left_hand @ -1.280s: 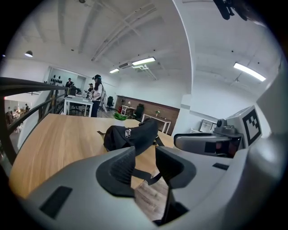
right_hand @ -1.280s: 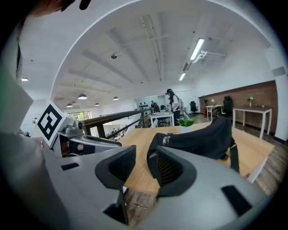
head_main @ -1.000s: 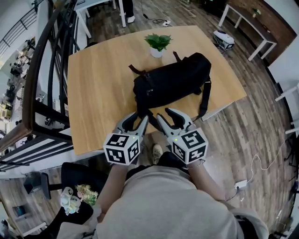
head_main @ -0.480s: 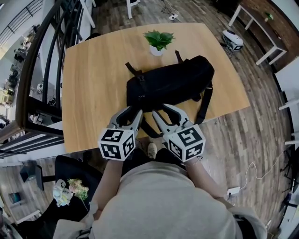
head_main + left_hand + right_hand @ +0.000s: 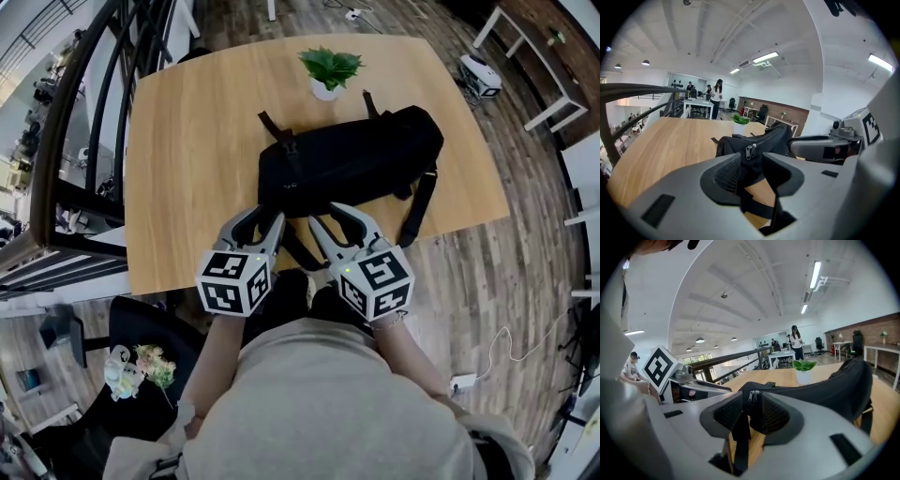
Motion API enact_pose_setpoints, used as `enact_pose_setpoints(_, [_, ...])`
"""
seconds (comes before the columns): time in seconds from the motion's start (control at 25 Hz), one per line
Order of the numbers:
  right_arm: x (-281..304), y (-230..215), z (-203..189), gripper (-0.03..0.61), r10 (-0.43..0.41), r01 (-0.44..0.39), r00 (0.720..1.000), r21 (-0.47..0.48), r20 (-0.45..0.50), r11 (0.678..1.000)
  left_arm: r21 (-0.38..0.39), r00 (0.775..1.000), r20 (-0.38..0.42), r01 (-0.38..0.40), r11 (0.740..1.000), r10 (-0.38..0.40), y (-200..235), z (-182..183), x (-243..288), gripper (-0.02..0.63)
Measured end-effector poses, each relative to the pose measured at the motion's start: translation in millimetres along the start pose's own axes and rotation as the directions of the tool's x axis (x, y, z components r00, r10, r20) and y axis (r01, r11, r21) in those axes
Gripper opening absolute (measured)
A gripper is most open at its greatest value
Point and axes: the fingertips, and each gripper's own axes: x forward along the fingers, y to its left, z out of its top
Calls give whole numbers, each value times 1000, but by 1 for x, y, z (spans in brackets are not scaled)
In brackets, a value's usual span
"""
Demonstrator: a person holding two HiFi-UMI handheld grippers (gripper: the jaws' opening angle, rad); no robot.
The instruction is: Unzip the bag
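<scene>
Light wood counter (image 5: 187,141) with a little green plant in a white pot (image 5: 328,75) near its far edge. Black railing (image 5: 89,112) runs down the left side. Dark plank floor (image 5: 487,253) on the right, with a white plug and cable (image 5: 461,382) lying on it. Pale flowers (image 5: 141,367) bottom left. A person (image 5: 716,96) stands way back by a white desk (image 5: 698,104).

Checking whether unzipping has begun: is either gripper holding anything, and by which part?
Nothing is held: the left gripper and right gripper both have open, empty jaws facing the black backpack's zipper pulls.
</scene>
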Motion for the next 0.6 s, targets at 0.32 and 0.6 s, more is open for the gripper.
enact_pose_setpoints(0.32, [16, -2, 10, 123, -24, 24, 999, -27, -24, 999, 14, 999, -42, 15, 1000, -15, 10, 4, 6, 153])
enact_pose_setpoints(0.6, [29, 4, 10, 124, -67, 54, 995, -170, -74, 984, 12, 997, -71, 40, 999, -39, 21, 10, 15, 161])
